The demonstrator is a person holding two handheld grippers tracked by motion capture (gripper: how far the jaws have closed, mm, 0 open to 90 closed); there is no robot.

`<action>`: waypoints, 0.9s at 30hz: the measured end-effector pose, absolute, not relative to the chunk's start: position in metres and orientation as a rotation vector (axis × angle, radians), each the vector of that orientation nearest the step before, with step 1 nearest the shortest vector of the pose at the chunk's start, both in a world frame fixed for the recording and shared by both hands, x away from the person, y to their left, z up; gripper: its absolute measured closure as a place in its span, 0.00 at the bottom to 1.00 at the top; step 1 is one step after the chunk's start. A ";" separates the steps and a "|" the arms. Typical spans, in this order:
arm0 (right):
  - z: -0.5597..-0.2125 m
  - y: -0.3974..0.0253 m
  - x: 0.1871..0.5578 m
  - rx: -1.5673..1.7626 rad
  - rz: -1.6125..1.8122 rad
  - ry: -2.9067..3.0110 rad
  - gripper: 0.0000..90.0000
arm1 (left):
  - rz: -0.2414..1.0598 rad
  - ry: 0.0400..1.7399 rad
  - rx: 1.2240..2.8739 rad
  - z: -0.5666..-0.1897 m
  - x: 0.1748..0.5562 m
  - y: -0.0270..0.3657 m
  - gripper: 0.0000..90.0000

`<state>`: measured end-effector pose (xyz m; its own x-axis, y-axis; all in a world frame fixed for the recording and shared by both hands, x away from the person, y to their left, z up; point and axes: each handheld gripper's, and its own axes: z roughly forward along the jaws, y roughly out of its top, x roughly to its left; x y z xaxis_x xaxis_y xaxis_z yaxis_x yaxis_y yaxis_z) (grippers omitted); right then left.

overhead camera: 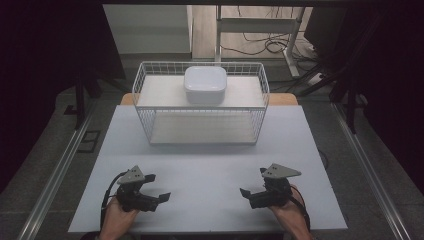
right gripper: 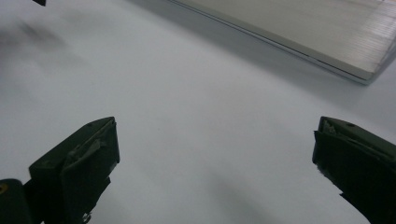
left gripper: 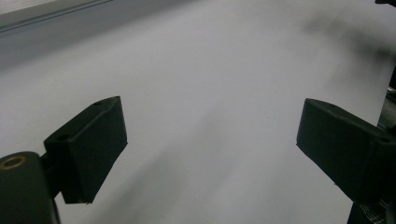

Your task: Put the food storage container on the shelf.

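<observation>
Each hand carried a black two-jaw gripper: the left gripper and the right gripper were both built of angular dark blocks and topped by a grey three-cornered plate dotted with small dark holes. A black cable looped from the left one and another trailed from the right one (thin and dark against the pale table). In the gripper views the jaws were matte black slabs with small screw holes, and a brass-coloured ring sat at the left gripper's base.
</observation>
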<state>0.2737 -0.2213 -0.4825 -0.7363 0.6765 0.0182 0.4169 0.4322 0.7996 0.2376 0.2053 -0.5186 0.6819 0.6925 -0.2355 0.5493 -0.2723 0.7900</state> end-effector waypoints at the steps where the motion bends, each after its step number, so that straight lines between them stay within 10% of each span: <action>1: -0.483 -0.221 0.274 0.941 1.202 2.384 0.00 | 0.192 0.963 1.955 -0.519 0.238 0.205 0.09; 27: -0.494 -0.272 0.258 1.105 1.089 2.315 0.00 | 0.226 1.108 1.942 -0.528 0.220 0.249 0.09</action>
